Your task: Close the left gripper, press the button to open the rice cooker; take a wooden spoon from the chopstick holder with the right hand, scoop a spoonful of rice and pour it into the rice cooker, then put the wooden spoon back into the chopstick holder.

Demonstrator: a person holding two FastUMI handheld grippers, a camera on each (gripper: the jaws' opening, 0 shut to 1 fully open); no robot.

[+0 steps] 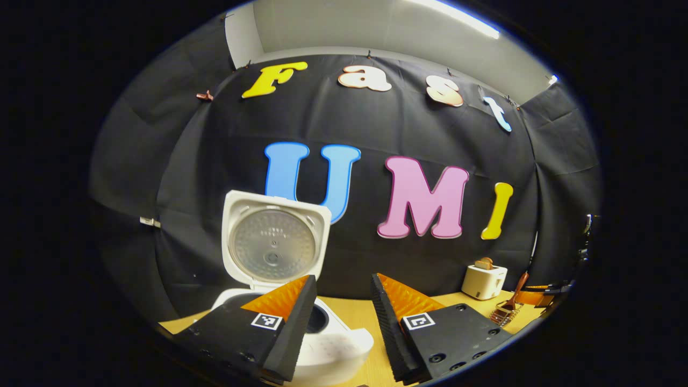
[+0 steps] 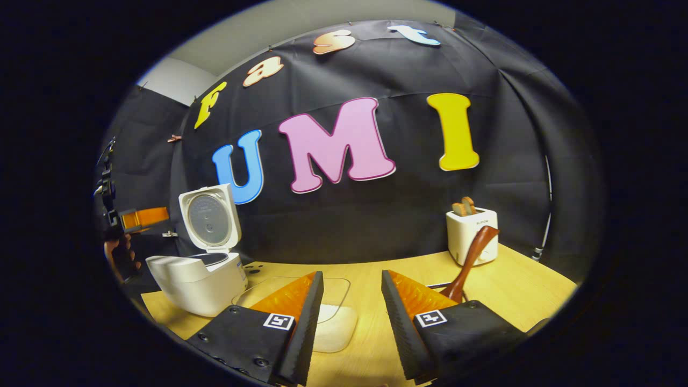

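Observation:
The white rice cooker [image 1: 336,346] stands right in front of my left gripper [image 1: 341,301], its lid [image 1: 271,244] swung up and open. That gripper is open, with its left finger over the cooker's pot. In the right gripper view the cooker [image 2: 196,277] sits at the left, and a clear dish of white rice [image 2: 336,325] lies between the fingers of my open right gripper [image 2: 352,301]. The wooden spoon [image 2: 473,255] leans up from behind its right finger. The spoon [image 1: 520,287] stands in the chopstick holder [image 1: 504,314].
A white toaster [image 2: 472,228] with bread slices stands at the back right of the wooden table [image 2: 516,290]. A hand [image 2: 115,252] holds the left gripper [image 2: 142,217] beside the cooker. The black cloth wall closes the back.

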